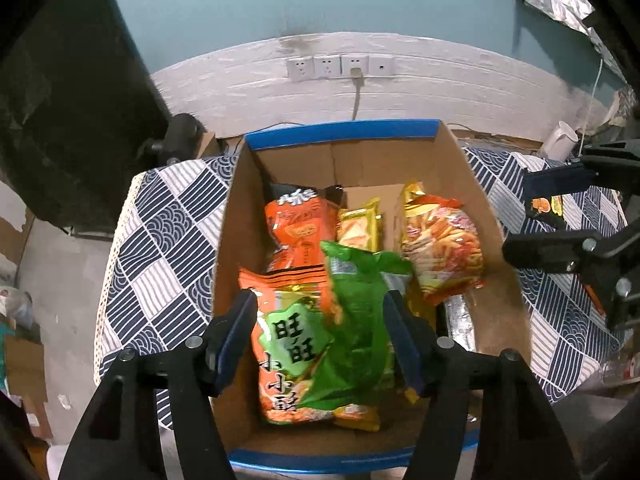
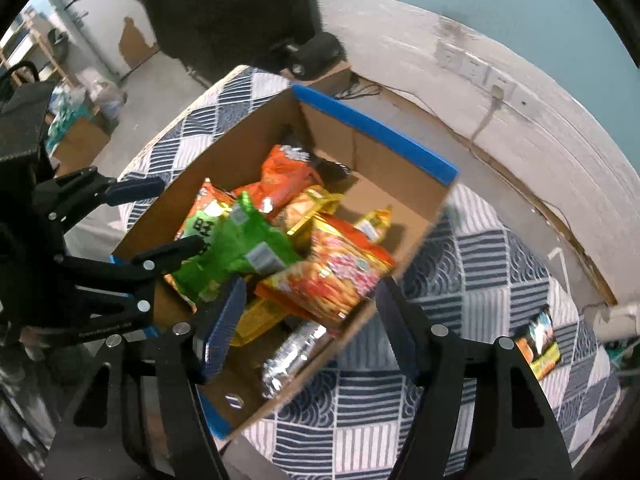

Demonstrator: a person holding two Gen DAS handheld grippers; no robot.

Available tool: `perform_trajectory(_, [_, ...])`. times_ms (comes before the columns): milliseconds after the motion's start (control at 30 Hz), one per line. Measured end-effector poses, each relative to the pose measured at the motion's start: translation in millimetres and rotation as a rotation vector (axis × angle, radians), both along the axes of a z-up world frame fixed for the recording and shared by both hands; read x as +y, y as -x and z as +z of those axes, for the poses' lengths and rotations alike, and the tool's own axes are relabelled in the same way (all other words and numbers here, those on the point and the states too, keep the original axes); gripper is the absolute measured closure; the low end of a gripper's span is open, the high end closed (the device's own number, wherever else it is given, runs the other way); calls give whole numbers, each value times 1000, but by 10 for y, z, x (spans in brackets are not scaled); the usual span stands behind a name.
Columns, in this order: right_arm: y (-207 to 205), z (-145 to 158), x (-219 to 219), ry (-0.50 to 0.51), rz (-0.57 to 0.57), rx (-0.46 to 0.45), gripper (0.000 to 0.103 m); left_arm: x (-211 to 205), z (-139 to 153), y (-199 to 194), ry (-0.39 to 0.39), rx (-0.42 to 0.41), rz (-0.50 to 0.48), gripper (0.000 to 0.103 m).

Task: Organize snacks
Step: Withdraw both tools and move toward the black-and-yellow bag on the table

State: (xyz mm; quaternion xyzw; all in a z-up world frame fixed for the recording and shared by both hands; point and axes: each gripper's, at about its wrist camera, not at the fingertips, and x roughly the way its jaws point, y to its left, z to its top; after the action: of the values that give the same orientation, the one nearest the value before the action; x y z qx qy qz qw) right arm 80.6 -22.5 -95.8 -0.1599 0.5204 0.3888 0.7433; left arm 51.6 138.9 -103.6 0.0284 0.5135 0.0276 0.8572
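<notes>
An open cardboard box [image 1: 492,208] with blue-taped rims stands on the patterned tablecloth and holds several snack bags. My left gripper [image 1: 320,336] is open above the box's near end; a green bag [image 1: 356,320] lies between its fingers on the pile, apart from both pads. Under it lies an orange bag with a green label [image 1: 288,344]. My right gripper [image 2: 308,328] is open and empty over the box's right wall [image 2: 408,236]. The green bag also shows in the right wrist view [image 2: 236,248], next to the left gripper [image 2: 152,224]. The right gripper shows in the left wrist view [image 1: 560,216].
A dark snack packet [image 2: 538,344] lies on the tablecloth [image 2: 480,280] right of the box; it also shows in the left wrist view [image 1: 546,208]. A silver packet [image 2: 292,356] lies in the box's near corner. A wall with sockets [image 1: 340,66] is behind the table. A black chair [image 1: 80,120] stands at left.
</notes>
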Motion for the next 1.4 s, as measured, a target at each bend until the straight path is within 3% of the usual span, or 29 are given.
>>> perform_trajectory(633, [-242,34,-1417,49,-307,-40,24,-903,84,-141,21,8,-140,35])
perform_trajectory(933, [-514,-206,-2028,104,-407,-25,24,-1422,12,-369,13,42,-204,35])
perform_trajectory(1400, [-1245,-619,-2581,154,-470,-14,24,-1960,-370,-1112,22,93,-195,31])
